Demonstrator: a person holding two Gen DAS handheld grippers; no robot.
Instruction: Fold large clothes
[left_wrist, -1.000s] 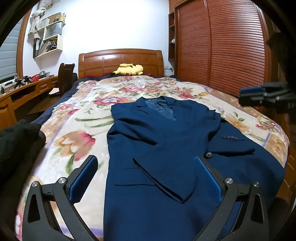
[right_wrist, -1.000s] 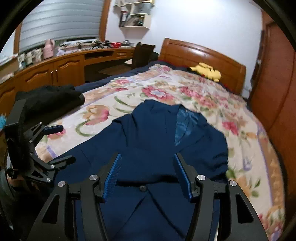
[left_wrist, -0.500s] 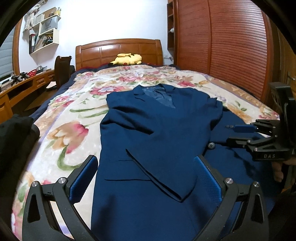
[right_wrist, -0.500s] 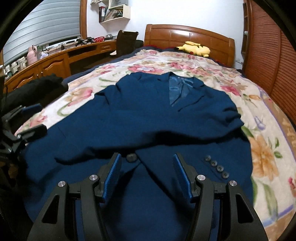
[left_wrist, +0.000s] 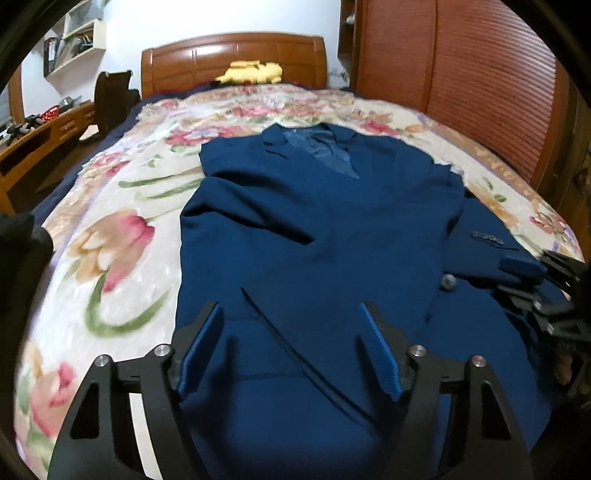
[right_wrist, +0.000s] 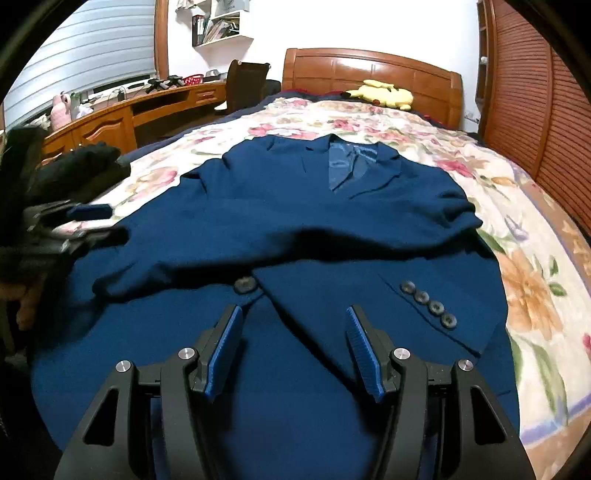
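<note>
Left wrist view: no writing legible — the picture is blurred. The left gripper (left_wrist: 290, 343), jaws just narrowed yet apart and gripping nothing, hovers over the navy jacket (left_wrist: 325, 229) on the floral bedspread (left_wrist: 110, 236); the hem is cut off.

Right wrist view: the right gripper (right_wrist: 293, 352) is spread, empty, above the jacket's sleeve buttons (right_wrist: 428, 302) — no labels readable.

Each hand-held gripper is a matte black frame with triangular cut-outs and round silver screw heads. The left hand-held gripper (left_wrist: 291, 347) and the right hand-held gripper (right_wrist: 293, 350) both carry two flat fingers faced with ribbed blue pads (right_wrist: 364, 356).
</note>
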